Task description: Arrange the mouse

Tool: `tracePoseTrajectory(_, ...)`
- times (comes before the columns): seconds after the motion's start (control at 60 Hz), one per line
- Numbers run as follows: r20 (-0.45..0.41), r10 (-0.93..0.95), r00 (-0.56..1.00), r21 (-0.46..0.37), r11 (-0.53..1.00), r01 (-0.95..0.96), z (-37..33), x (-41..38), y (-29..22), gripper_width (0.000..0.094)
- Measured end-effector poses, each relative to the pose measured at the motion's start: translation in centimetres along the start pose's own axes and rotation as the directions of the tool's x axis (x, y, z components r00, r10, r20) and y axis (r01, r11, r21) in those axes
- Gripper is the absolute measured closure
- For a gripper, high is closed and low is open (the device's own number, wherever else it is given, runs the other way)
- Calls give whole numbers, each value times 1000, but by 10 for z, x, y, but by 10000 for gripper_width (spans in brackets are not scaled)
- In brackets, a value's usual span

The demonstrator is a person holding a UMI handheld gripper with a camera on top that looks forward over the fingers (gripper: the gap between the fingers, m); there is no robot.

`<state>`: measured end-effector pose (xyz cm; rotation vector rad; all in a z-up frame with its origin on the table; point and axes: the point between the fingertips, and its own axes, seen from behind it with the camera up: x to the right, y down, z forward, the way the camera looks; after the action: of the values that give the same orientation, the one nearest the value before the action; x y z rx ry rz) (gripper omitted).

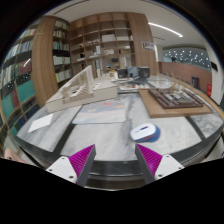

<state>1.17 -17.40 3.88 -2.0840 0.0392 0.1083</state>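
Note:
A white computer mouse [144, 131] lies on a grey marble-patterned table [105, 135], beside a pale mouse mat [103, 113]. My gripper [115, 158] is open and empty, held above the table's near edge. Its two magenta pads [77, 163] stand wide apart. The mouse is just ahead of the right finger, apart from it.
A sheet of white paper [40, 123] lies at the left on the table. Architectural models [85, 92] and a wooden board with a model [172, 99] stand further back. Bookshelves [105, 40] line the far wall.

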Motion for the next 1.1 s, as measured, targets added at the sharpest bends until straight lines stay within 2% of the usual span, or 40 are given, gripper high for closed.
tracePoseTrajectory(0.117, -101, -65, 993, 16, 998, 67, 14, 77, -10, 120)
tracePoseTrajectory(0.217, -144, -102, 984, -3, 995, 103, 32, 119, -10, 121)
tracePoseTrajectory(0.433, -66, -139, 988, -34, 990, 137, 72, 135, -9, 117)
tracePoseTrajectory(0.85, 61, -124, 990, -94, 987, 129, 153, 139, -44, 103)
tracePoseTrajectory(0.933, 55, -112, 992, -92, 989, 117, 161, 144, -50, 139)
tracePoseTrajectory(0.95, 53, -110, 992, -94, 989, 115, 162, 144, -50, 117)
tracePoseTrajectory(0.967, 49, -109, 993, -99, 989, 114, 162, 145, -50, 144)
tracePoseTrajectory(1.0, 64, -106, 992, -109, 988, 112, 162, 139, -48, 331)
tracePoseTrajectory(1.1, 7, -134, 991, -99, 986, 134, 161, 139, -48, 426)
